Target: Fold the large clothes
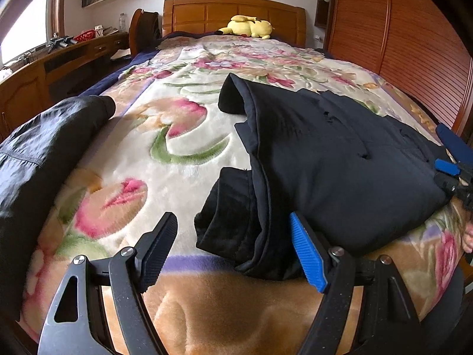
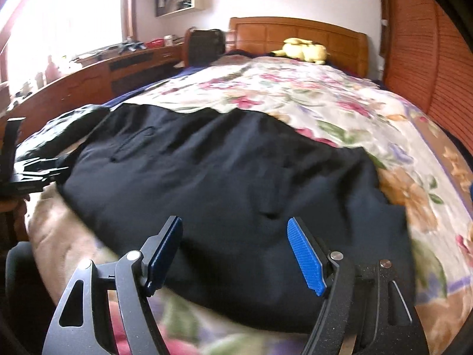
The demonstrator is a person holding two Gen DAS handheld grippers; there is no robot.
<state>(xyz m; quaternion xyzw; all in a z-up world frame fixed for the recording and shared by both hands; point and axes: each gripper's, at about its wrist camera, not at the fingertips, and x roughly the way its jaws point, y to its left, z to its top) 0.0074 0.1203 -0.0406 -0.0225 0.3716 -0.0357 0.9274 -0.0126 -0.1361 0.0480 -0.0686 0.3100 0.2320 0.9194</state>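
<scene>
Currently both the left gripper (image 1: 233,250) and the right gripper (image 2: 235,256) hover with jaws apart at the near hem of the dark coat (image 1: 334,159), apparently positioned to take it for folding.

Both wrist cams low at foot of bed (image 1: 183,153), facing headboard (image 1: 233,14), angled down. Left cam close over jacket (image 1: 340,159) left edge; right cam close over its middle. Shared: jacket, blanket, plush toy (image 2: 304,48), desk (image 1: 74,53).
</scene>
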